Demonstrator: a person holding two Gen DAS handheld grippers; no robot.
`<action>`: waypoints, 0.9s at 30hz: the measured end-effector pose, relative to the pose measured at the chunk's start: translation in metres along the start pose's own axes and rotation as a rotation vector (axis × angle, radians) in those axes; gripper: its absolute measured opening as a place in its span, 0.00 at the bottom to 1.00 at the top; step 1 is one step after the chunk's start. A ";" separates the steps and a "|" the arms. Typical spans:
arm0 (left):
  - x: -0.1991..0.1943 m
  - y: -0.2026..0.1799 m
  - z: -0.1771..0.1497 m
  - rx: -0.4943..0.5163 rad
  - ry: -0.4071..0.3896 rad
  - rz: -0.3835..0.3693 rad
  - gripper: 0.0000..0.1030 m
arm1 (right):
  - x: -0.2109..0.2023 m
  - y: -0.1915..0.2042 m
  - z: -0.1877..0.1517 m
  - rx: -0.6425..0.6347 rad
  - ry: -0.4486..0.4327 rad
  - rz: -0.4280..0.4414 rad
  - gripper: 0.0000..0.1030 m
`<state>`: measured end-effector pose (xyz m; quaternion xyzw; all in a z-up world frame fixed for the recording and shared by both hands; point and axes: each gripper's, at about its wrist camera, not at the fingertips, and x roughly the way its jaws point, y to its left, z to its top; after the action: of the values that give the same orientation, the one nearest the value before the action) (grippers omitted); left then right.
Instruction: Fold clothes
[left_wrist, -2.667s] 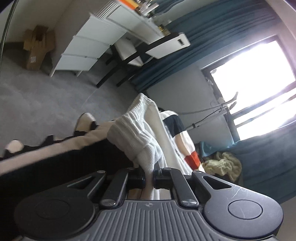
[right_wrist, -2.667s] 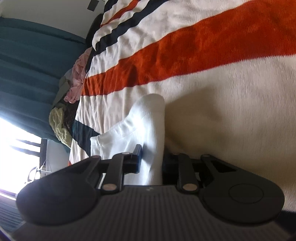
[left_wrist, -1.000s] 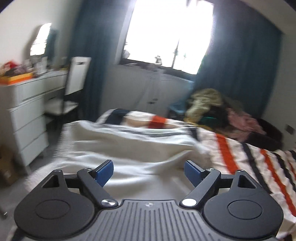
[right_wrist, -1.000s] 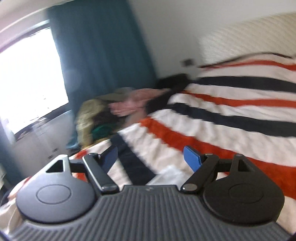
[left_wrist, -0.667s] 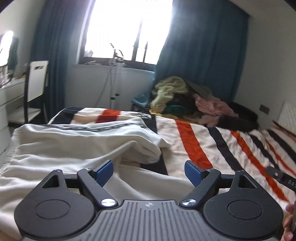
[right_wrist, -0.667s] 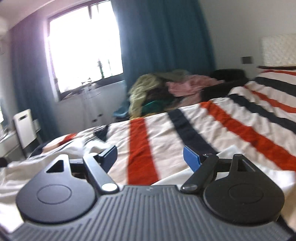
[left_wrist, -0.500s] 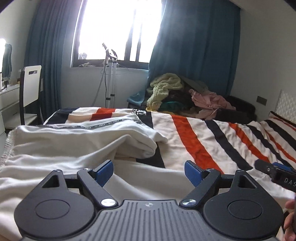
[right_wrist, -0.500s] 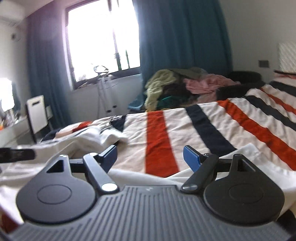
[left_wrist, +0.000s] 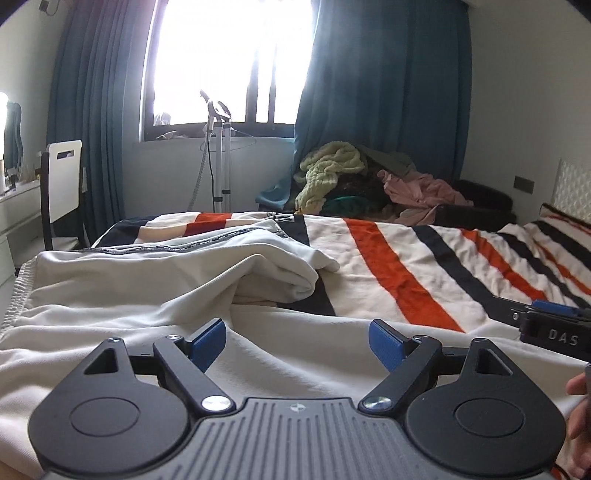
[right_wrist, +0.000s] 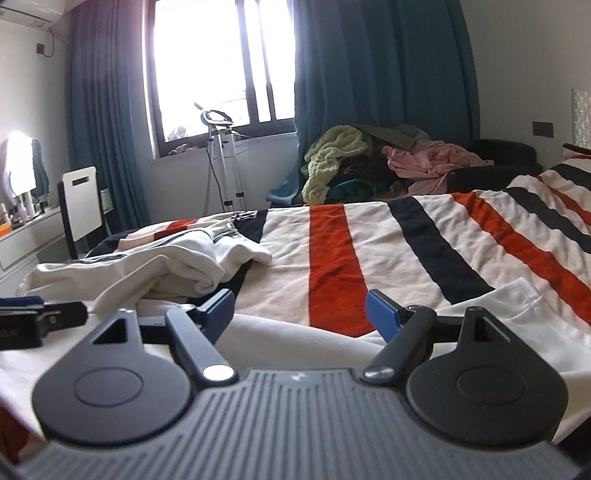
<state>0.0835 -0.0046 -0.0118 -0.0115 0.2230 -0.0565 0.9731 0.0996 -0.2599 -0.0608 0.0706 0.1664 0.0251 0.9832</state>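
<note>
A cream-white garment (left_wrist: 122, 291) lies spread and rumpled on the striped bedspread (left_wrist: 391, 258), with a zipper edge at its far side. It also shows in the right wrist view (right_wrist: 177, 266), with a hemmed corner (right_wrist: 532, 306) at the right. My left gripper (left_wrist: 297, 338) is open and empty, low over the near part of the garment. My right gripper (right_wrist: 299, 310) is open and empty, also low over the garment. The right gripper's tip shows at the right edge of the left wrist view (left_wrist: 554, 325).
A pile of clothes (left_wrist: 354, 181) sits beyond the far side of the bed, under blue curtains. A garment steamer stand (left_wrist: 219, 147) is by the window. A white chair (left_wrist: 62, 181) and dresser stand at the left.
Both grippers were shut on the white garment 2.7 s ago. They let go, opened, and swung level to face across the bed. In the last half second they barely moved.
</note>
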 end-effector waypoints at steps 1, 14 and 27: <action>-0.001 0.001 0.000 -0.003 -0.001 -0.002 0.84 | 0.001 -0.001 0.000 0.008 -0.005 -0.006 0.78; 0.006 0.004 -0.013 -0.028 0.053 0.015 0.84 | 0.003 -0.002 -0.009 0.045 -0.035 -0.028 0.78; 0.034 -0.025 -0.047 0.130 0.131 0.089 0.84 | 0.010 -0.029 -0.008 0.170 0.022 -0.103 0.78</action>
<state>0.0908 -0.0329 -0.0674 0.0654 0.2821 -0.0284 0.9567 0.1067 -0.2866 -0.0761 0.1450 0.1823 -0.0391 0.9717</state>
